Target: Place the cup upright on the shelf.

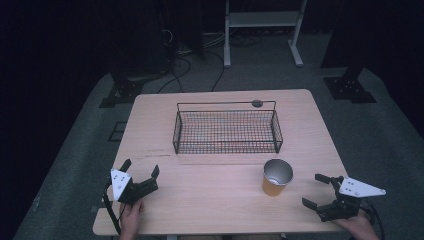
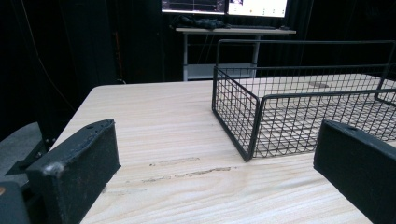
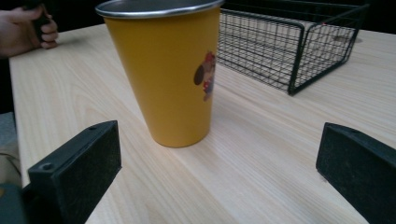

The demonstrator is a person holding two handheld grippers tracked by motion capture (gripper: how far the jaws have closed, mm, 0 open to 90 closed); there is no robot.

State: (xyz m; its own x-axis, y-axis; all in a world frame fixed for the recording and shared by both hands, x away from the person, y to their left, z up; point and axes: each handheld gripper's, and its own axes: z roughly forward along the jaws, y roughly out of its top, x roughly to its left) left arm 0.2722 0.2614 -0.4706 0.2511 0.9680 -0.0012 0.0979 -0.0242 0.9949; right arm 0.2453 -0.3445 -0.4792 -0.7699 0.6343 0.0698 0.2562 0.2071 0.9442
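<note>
A yellow metal cup (image 1: 276,178) with a silver rim stands upright on the wooden table (image 1: 210,200), in front of the right end of a black wire basket (image 1: 227,129). The basket is empty. My right gripper (image 1: 317,191) rests at the table's front right, open, jaws pointing left toward the cup, a short gap away. In the right gripper view the cup (image 3: 167,70) stands just ahead between the open jaws, with a small cartoon print on its side. My left gripper (image 1: 140,168) sits at the front left, open, aimed at the basket (image 2: 303,107).
The table has free room between the two grippers and in front of the basket. A small dark disc (image 1: 257,103) lies on the table behind the basket. Beyond the table stand a white frame (image 1: 262,30), cables and dark stands on grey floor.
</note>
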